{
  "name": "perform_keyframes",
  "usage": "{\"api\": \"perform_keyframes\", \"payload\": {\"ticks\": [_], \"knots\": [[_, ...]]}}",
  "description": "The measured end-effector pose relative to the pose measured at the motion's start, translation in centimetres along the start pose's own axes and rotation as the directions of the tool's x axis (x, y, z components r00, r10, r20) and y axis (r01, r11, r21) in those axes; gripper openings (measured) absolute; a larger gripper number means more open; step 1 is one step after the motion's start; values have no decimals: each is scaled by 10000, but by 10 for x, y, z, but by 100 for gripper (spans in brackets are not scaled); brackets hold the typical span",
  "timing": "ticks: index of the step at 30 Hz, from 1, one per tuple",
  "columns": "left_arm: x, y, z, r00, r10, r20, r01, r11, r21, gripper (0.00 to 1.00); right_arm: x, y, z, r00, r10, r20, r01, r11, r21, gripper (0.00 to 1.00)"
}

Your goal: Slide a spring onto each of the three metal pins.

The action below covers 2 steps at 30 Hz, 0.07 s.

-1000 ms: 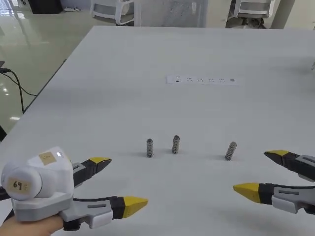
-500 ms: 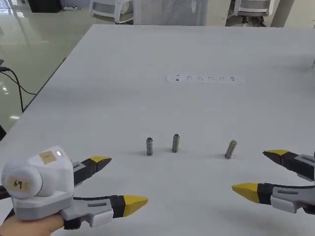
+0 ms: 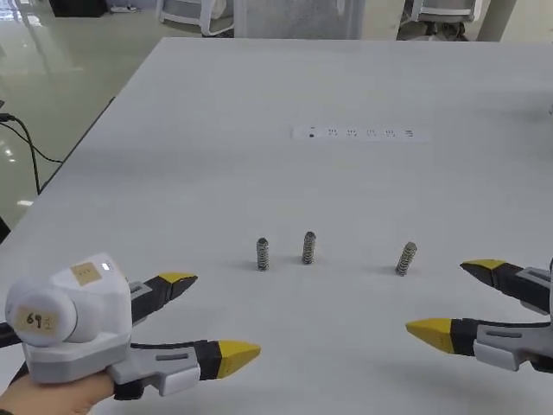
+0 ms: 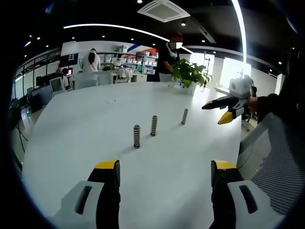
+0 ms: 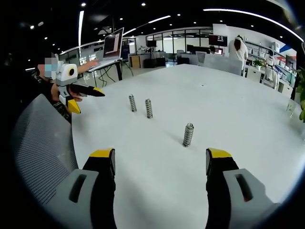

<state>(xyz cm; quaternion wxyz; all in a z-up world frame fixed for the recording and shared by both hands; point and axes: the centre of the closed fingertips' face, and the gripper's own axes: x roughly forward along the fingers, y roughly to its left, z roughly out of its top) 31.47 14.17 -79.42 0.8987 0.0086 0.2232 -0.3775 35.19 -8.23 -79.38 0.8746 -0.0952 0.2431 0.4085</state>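
Three small metal pins stand in a row on the white table, each wrapped in a spring: the left spring (image 3: pixel 263 254), the middle spring (image 3: pixel 308 247) and the right spring (image 3: pixel 406 258), which leans slightly. In the left gripper view they appear as spring (image 4: pixel 137 136), spring (image 4: pixel 154 125) and spring (image 4: pixel 184 116). My left gripper (image 3: pixel 207 316) hovers open at the near left, empty. My right gripper (image 3: pixel 454 298) hovers open at the near right, empty; the nearest spring (image 5: pixel 188 135) stands just ahead of its jaws.
A white power strip (image 3: pixel 359 134) lies flat further back on the table (image 3: pixel 259 130). The table's left edge drops to a glossy floor with a black cable (image 3: pixel 30 151). Chairs stand beyond the far edge.
None of the springs or grippers has visibly moved; only the head camera tilted slightly, shifting the scene up a little.
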Motion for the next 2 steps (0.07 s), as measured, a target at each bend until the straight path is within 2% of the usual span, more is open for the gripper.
{"api": "perform_keyframes", "payload": {"ticks": [2], "knots": [[0, 0, 0, 10000, -16, -1, 16, 10000, -13, 77, 0, 0, 0, 10000, -4, -3, 4, 10000, 5, 79]]}}
